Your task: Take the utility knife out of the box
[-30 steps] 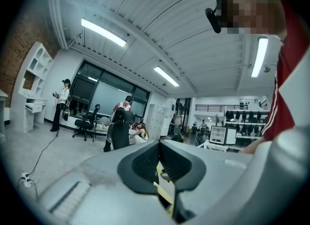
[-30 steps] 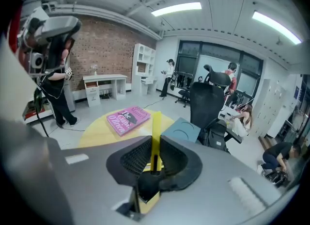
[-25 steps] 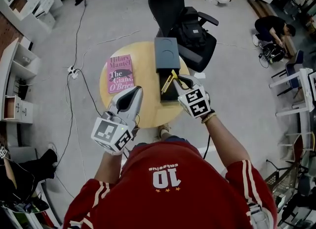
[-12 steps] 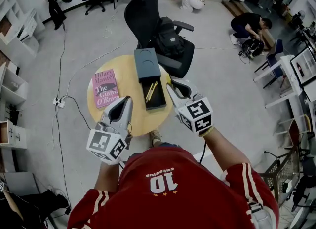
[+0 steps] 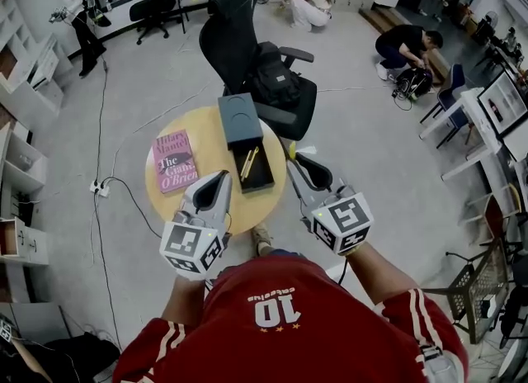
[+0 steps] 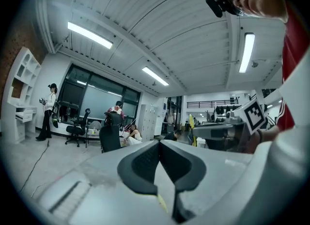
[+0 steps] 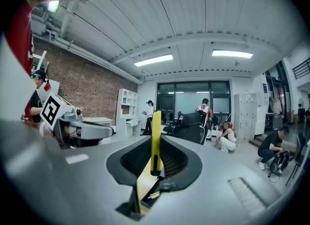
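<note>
One utility knife (image 7: 155,136) is pinched by the right gripper (image 7: 156,144), at three o'clock of the box (image 5: 264,179); the jaws of the left gripper (image 6: 159,144) are pressed together.

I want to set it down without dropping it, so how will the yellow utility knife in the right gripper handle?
Probably stiff: the utility knife stands straight, without sagging, in the jaws of the right gripper. It could pivot or slip, since the pads pinch a narrow, smooth-looking body. Likely light, being so slim.
</note>
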